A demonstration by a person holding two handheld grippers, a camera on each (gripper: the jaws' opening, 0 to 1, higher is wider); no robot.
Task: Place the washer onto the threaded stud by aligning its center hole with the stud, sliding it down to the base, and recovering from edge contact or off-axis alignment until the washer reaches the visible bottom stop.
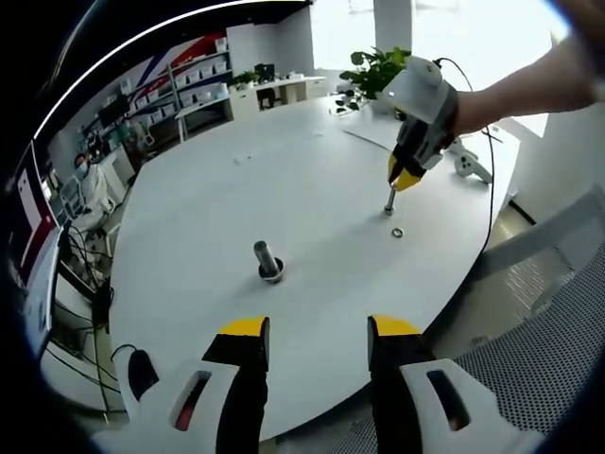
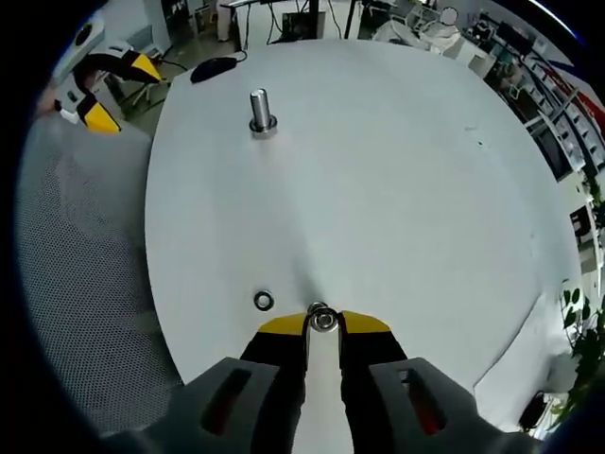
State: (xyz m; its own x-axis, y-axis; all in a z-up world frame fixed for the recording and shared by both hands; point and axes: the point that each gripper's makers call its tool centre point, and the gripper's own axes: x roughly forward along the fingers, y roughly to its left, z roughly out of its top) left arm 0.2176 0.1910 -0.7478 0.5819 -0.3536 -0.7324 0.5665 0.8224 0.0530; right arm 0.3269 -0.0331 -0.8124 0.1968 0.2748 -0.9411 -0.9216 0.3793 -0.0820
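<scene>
The right gripper [image 2: 322, 324] is sitting low at the bottom centre of the right gripper view, its yellow-tipped jaws nearly closed around a small upright stud [image 2: 322, 319] whose round top is peeking out between them. Just left of it, a washer [image 2: 264, 301] is lying flat on the white table [image 2: 397, 170], loose and not held. A second threaded stud [image 2: 260, 112] is standing upright in the upper left of that frame, well apart, with what looks like a ring at its base.

The left gripper [image 1: 319, 333] is hovering off the table edge at the bottom of the left gripper view, jaws wide apart and gripping nothing.

For the step in hand, the washer looks likely to need picking by its edge, keeping it level, then centring its hole over the stud tip before lowering; any tilt would probably catch it on the threads.

The left gripper view is giving the side-on look: the held stud [image 1: 389, 200] hanging upright under the right gripper [image 1: 405, 179] in the upper right, the washer [image 1: 396, 232] just below it. The right gripper view is offering the top-down line instead.
</scene>
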